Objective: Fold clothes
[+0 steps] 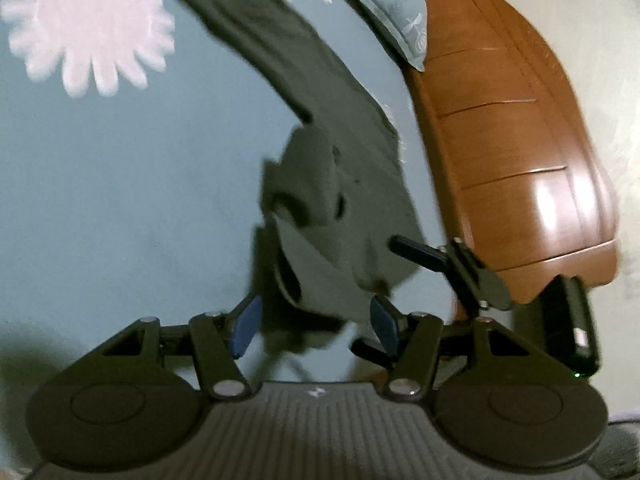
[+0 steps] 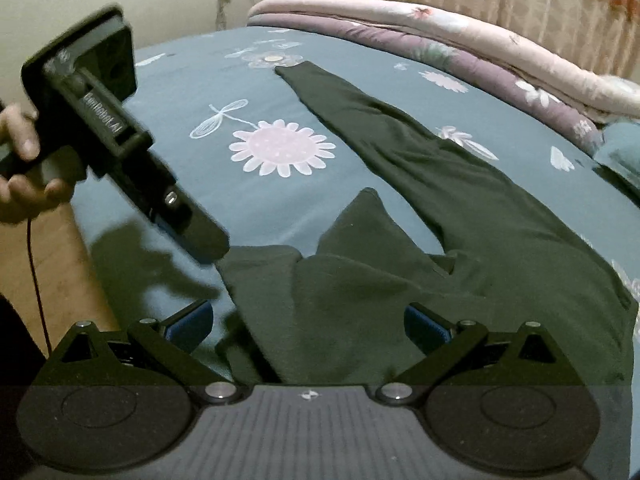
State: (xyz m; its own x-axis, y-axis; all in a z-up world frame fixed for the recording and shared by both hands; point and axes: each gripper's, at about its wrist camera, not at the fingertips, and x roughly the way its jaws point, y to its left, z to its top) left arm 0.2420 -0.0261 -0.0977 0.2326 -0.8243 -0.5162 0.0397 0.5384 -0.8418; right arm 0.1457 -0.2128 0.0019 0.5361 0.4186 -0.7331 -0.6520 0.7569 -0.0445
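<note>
Right wrist view: dark trousers (image 2: 440,208) lie beneath the open right hand-held gripper (image 2: 308,324).

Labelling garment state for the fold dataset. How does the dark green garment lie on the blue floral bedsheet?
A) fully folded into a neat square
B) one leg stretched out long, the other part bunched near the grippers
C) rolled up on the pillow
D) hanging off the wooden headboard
B: in the right wrist view the dark green garment has one leg running out across the blue floral bedsheet, while the rest lies bunched by the open right gripper.
</note>
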